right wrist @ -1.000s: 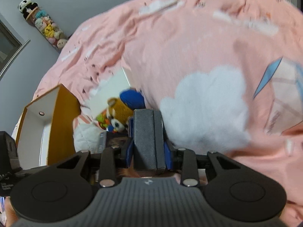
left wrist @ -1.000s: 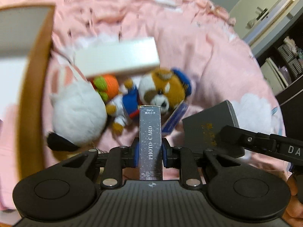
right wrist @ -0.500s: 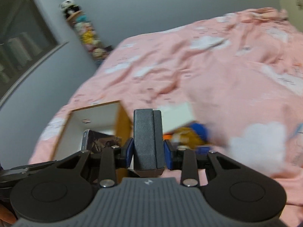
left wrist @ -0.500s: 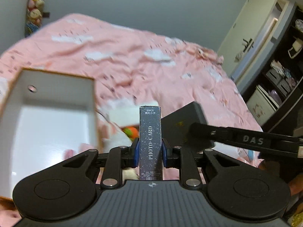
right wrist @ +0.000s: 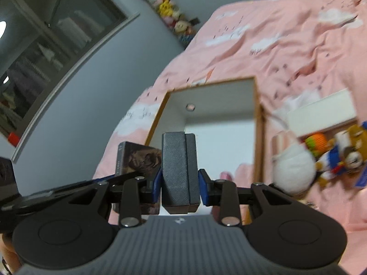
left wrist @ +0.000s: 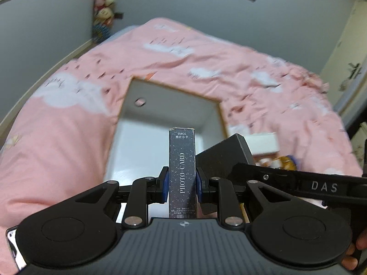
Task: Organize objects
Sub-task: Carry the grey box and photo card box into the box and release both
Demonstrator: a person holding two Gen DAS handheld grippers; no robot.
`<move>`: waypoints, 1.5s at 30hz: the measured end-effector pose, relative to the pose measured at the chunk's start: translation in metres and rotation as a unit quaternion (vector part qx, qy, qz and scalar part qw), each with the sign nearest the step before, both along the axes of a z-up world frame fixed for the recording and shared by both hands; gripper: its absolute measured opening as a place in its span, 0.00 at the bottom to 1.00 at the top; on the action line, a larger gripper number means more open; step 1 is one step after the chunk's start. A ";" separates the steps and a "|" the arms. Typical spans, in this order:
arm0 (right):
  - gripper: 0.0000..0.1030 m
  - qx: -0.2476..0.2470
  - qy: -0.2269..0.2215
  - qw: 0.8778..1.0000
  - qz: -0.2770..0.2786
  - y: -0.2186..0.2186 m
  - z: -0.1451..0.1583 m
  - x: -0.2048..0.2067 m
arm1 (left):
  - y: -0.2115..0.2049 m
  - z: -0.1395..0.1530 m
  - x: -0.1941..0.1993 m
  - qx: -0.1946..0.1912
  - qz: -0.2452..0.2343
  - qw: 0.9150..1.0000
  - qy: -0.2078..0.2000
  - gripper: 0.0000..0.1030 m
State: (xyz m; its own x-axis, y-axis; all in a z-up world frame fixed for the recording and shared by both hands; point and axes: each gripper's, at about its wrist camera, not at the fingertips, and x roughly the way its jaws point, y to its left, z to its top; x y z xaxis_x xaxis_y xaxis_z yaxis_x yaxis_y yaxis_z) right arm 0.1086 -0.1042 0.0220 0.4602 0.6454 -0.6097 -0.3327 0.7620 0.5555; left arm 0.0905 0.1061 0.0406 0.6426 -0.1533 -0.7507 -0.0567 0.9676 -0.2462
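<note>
Left claw (left wrist: 182, 184) clamped on upright photo-card box (left wrist: 182, 171), blue pads pressing both narrow sides about midway up. Right claw (right wrist: 180, 184) clamped the same way on grey textured box (right wrist: 179, 169), seam of lid facing the camera.

Both loads raised above the bed (left wrist: 57, 137), in front of and above the open storage box (left wrist: 160, 123); white interior looks bare where visible. Grey box seen again in left view, just right of the card box, close but whether touching cannot be told.

Handling, by judgement: card box light, thin cardboard, glossy, likely to slip or dent under a hard squeeze; mid-height side grip looks sound. Grey box stiffer, rough surface, good friction; two-part shell may part if gripped on the lid alone.

Plush toys (right wrist: 321, 158) and white flat box (right wrist: 321, 114) lying on bed, right of the storage box, well apart from both claws.
</note>
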 end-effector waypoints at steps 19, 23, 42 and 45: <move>0.34 -0.081 0.074 0.994 -0.001 0.052 -0.071 0.020 | 0.010 -0.061 0.049 0.043 0.008 0.994 0.104 0.24; 0.35 -0.070 0.099 0.993 0.002 0.048 -0.077 0.023 | 0.010 -0.069 0.052 0.036 0.006 0.992 0.120 0.24; 0.37 -0.021 0.156 0.987 0.018 0.033 -0.082 0.026 | 0.010 -0.088 0.056 0.014 0.007 0.987 0.159 0.25; 0.37 -0.022 0.156 0.987 0.020 0.035 -0.082 0.028 | 0.010 -0.089 0.056 0.015 0.007 0.987 0.160 0.25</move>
